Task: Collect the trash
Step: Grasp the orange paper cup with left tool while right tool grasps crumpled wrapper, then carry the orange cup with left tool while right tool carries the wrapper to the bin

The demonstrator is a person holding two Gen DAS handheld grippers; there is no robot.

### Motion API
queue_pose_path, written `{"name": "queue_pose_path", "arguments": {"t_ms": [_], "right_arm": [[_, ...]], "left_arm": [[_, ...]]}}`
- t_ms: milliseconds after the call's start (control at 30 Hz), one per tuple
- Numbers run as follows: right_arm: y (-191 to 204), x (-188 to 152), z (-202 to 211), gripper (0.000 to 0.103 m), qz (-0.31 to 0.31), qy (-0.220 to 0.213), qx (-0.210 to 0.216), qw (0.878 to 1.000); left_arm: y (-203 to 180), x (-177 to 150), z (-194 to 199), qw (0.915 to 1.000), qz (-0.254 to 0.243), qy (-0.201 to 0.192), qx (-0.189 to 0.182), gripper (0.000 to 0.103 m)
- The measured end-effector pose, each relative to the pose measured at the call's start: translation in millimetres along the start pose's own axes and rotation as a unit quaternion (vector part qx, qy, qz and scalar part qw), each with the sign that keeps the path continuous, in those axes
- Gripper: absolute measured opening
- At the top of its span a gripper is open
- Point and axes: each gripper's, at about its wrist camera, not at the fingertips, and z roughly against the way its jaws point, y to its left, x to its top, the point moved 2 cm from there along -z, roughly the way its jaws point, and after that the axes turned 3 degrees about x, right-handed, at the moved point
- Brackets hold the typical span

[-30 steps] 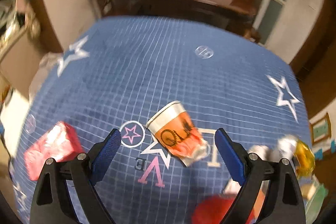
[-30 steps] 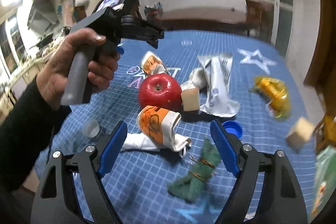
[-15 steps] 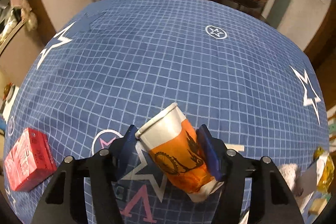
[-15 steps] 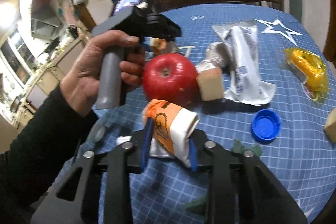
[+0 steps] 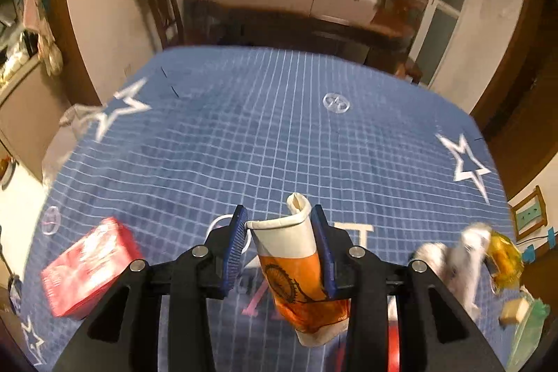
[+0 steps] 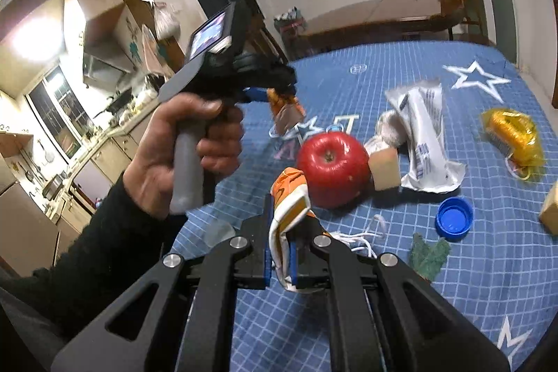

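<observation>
My left gripper (image 5: 279,215) has its blue pads pressing an orange-and-white paper cup (image 5: 296,274); the jaws are still closing and the cup's rim is buckled inward. The cup hangs off the blue checked tablecloth (image 5: 279,128). In the right wrist view the same left gripper (image 6: 275,93) is held in a hand (image 6: 181,156) above the cloth with its cup (image 6: 286,114). My right gripper (image 6: 284,232) is shut on a second orange-and-white paper cup (image 6: 289,194), squashed flat between the pads.
A red apple (image 6: 333,169), a tan cube (image 6: 383,168), a silver wrapper (image 6: 423,135), a yellow wrapper (image 6: 512,135), a blue bottle cap (image 6: 453,222), a green scrap (image 6: 427,257) and white string (image 6: 362,239) lie on the cloth. A red box (image 5: 90,264) sits at the left.
Both grippers went from wide open around their cups to pressed on them. Each cup got crushed and came up off the cloth.
</observation>
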Motion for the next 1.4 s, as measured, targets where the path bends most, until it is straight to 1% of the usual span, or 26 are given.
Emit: {"name": "queue_pose_path", "arguments": {"t_ms": [100, 233, 267, 400, 500, 567, 700, 767, 867, 1100, 1267, 1400], "right_arm": [[5, 3, 14, 0.006, 0.003, -0.021, -0.006, 1.0], [13, 3, 35, 0.006, 0.018, -0.049, -0.043, 0.998], [14, 1, 40, 0.006, 0.019, -0.055, -0.053, 0.997], [12, -8, 57, 0.006, 0.018, -0.074, -0.093, 0.993], [6, -18, 67, 0.006, 0.009, -0.077, -0.121, 0.99], [2, -25, 72, 0.006, 0.001, -0.076, -0.138, 0.987], [-9, -40, 80, 0.006, -0.016, -0.072, -0.16, 0.984], [-12, -48, 88, 0.006, -0.021, -0.073, -0.178, 0.981], [-21, -58, 98, 0.006, -0.032, -0.078, -0.189, 0.978], [-39, -69, 115, 0.006, -0.06, -0.088, -0.206, 0.973], [-44, -71, 129, 0.006, -0.064, -0.103, -0.215, 0.969], [-47, -71, 145, 0.006, -0.065, -0.117, -0.227, 0.965]], "left_arm": [[-4, -14, 37, 0.9994, -0.013, -0.03, -0.007, 0.039], [-7, -33, 80, 0.9971, -0.033, -0.065, -0.02, 0.039], [-11, -41, 94, 0.9959, -0.042, -0.076, -0.025, 0.039], [-27, -76, 134, 0.9914, -0.074, -0.101, -0.039, 0.039], [-41, -104, 153, 0.9874, -0.1, -0.117, -0.037, 0.039], [-53, -125, 165, 0.9838, -0.12, -0.13, -0.029, 0.039], [-68, -153, 172, 0.9798, -0.142, -0.138, -0.029, 0.039], [-76, -165, 175, 0.9781, -0.151, -0.14, -0.031, 0.039], [-89, -179, 177, 0.9754, -0.166, -0.141, -0.033, 0.039], [-115, -197, 175, 0.9706, -0.193, -0.137, -0.042, 0.039], [-131, -202, 180, 0.9674, -0.205, -0.141, -0.048, 0.039], [-149, -203, 186, 0.9631, -0.219, -0.145, -0.059, 0.039]]}}
